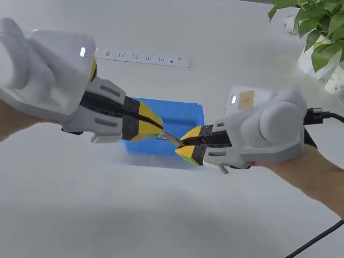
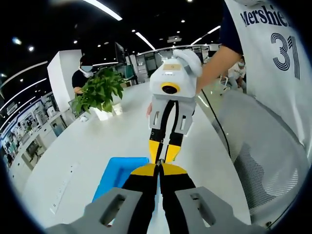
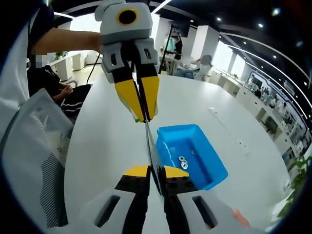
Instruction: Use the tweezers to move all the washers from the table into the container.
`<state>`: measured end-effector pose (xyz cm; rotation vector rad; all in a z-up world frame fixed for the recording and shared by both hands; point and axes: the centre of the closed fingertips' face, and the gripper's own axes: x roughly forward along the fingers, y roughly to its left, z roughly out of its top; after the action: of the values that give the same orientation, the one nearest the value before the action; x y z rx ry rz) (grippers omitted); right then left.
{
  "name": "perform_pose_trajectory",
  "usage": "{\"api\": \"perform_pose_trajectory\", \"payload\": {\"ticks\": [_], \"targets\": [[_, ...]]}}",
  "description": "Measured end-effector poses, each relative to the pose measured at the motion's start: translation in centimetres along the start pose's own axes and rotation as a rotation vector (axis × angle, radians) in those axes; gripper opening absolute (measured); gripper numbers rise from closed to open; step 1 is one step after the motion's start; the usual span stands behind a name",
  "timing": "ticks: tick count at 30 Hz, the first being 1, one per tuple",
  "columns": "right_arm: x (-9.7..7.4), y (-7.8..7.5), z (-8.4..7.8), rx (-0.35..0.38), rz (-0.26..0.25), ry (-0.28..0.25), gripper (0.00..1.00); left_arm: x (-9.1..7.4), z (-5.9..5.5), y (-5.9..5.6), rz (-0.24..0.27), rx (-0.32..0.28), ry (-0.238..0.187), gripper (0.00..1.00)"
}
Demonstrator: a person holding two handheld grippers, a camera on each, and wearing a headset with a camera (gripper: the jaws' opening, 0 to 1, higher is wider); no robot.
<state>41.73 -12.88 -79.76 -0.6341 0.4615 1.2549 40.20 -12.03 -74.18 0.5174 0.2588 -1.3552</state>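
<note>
While inside one container [image 3: 201, 152], two washers [image 3: 183, 162].

Between the fingertips of the left gripper [image 1: 156, 129] and the right gripper [image 1: 183, 145], tip to tip: the tweezers [image 1: 172, 138]. Just behind and below those fingers, on the table [image 1: 161, 215]: the container [image 1: 180, 115], washers [image 3: 183, 162] inside, right of the right gripper's fingers in its own view. Well beyond the fingers, a power strip [image 1: 142, 57]; beyond and far to their right, a plant [image 1: 317, 21].

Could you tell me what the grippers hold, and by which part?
The tweezers, by both ends: one in the right gripper, the other in the left gripper.
</note>
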Motion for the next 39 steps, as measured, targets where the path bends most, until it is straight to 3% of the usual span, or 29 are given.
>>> {"api": "perform_pose_trajectory", "payload": {"ticks": [12,20,21,22,23,25,27,29,36,39], "targets": [[1.2,2.3,-2.8,-0.016,0.059,0.100,0.09,1.2,-3.5,-2.4,-0.048,-0.031,0.060,0.05],[2.3,2.0,-4.7,-0.017,0.051,0.187,0.09,2.5,-6.3,-1.9,-0.026,-0.070,0.099,0.05],[2.4,1.9,-4.8,-0.017,0.049,0.190,0.09,2.7,-6.7,-1.8,-0.021,-0.073,0.111,0.06],[2.7,1.9,-4.9,0.001,0.055,0.191,0.09,2.7,-8.3,-1.7,-0.016,-0.060,0.178,0.06],[2.8,1.8,-4.9,0.008,0.056,0.190,0.09,2.9,-9.1,-1.9,-0.022,-0.059,0.211,0.06],[3.4,1.8,-5.5,-0.006,0.064,0.224,0.09,3.2,-8.9,-1.9,-0.026,-0.074,0.187,0.06],[3.8,1.7,-5.7,-0.008,0.063,0.224,0.09,3.4,-9.2,-1.7,-0.014,-0.090,0.186,0.06],[4.0,1.6,-5.8,0.013,0.066,0.218,0.08,3.4,-10.2,-1.2,0.014,-0.113,0.210,0.06],[4.6,1.9,-6.3,-0.009,0.084,0.246,0.09,4.0,-11.6,-1.6,0.002,-0.131,0.242,0.06],[4.8,2.3,-6.5,-0.020,0.096,0.257,0.08,4.2,-12.4,-2.0,-0.001,-0.123,0.275,0.06]]}}
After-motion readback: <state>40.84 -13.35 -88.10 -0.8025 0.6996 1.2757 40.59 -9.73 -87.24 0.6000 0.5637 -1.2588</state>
